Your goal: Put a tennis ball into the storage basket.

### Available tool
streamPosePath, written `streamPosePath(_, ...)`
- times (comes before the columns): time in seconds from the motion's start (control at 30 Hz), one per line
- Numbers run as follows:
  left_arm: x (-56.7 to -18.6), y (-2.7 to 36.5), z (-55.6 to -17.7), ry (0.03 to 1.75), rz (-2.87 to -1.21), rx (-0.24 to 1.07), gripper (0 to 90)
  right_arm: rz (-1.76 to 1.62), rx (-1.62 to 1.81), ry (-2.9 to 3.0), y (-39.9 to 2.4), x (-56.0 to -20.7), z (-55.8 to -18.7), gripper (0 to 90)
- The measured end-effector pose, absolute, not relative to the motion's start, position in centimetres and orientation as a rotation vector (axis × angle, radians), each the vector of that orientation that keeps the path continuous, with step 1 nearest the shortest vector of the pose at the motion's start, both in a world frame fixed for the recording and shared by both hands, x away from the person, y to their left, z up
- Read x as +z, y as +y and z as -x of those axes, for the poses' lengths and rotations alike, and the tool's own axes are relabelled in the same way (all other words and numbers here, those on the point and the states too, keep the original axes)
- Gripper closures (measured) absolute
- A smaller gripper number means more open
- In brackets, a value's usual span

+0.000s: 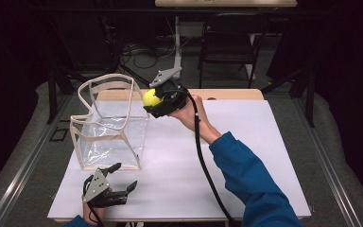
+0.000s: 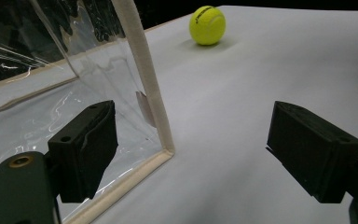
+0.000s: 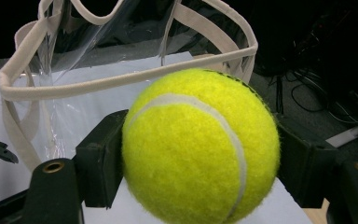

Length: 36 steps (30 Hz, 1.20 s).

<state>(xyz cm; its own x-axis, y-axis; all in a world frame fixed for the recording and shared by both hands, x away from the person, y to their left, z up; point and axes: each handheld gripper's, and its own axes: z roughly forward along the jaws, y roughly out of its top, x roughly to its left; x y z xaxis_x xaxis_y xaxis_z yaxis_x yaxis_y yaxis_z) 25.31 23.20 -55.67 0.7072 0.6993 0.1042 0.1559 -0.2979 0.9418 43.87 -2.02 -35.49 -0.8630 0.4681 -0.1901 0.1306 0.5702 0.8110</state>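
Carrying a tennis ball (image 1: 151, 98) to the clear bag (image 1: 109, 124): right tongs (image 1: 155, 100) pinch it just beside the bag's rim. Left tongs (image 1: 118, 178) spread, idle at its corner. Next — move over the opening, release.

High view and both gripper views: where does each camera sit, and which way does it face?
High view: above the person's side, facing down on the table; shows blue sleeve, both grippers.
Left gripper view: on left gripper, open jaws facing clear bag corner.
Right gripper view: on right gripper, facing the clamped tennis ball.
Shared: clear bag.
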Motion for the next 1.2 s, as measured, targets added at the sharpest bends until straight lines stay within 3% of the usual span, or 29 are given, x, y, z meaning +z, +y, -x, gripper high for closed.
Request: streamPosePath(1.2, -55.7, 23.2, -25.3, 0.671, -1.822, 0.619, 16.1, -0.483, 1.224, 2.403, -0.2, -35.0, -44.8, 25.7)
